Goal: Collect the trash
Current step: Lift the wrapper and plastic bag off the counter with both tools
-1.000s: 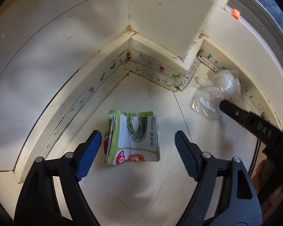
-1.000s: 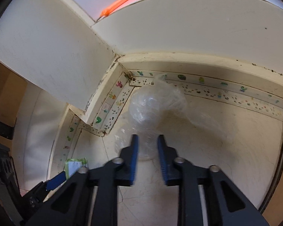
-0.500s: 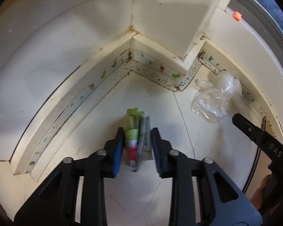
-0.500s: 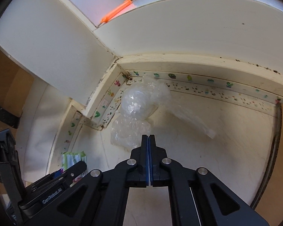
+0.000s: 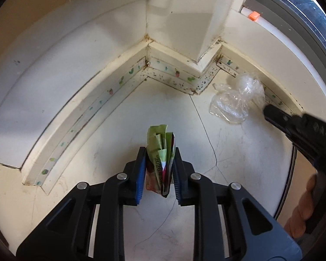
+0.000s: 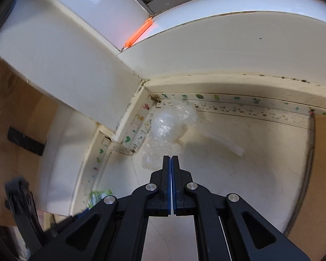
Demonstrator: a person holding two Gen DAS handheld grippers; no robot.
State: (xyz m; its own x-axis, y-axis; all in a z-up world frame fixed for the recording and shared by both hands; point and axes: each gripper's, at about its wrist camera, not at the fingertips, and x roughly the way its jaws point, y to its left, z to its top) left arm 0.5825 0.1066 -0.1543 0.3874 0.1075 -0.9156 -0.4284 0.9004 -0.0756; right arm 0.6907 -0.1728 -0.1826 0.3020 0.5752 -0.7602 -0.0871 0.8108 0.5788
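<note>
A crumpled green and red snack wrapper [image 5: 159, 139] stands on edge between the blue pads of my left gripper [image 5: 159, 152], which is shut on it just above the pale floor. The wrapper's green tip [image 6: 100, 195] peeks out at the lower left of the right wrist view. A clear plastic bag [image 5: 234, 102] lies by the skirting in the corner. My right gripper [image 6: 171, 157] is shut, with its tips meeting on the near edge of the bag [image 6: 169, 124]. In the left wrist view its black tip [image 5: 268, 109] touches the bag's right side.
White walls and a jutting column [image 5: 184, 21] close the corner, with patterned tape along the skirting [image 5: 110, 91]. An orange piece [image 6: 139, 33] lies on the window ledge. The floor [image 5: 217, 158] is cracked. A hand [image 5: 304, 213] holds the right gripper at the right edge.
The left jaws closed on the flat wrapper, folding it upright, and lifted it slightly. The right jaws closed at the bag's edge. Both grippers drew back a little from the corner.
</note>
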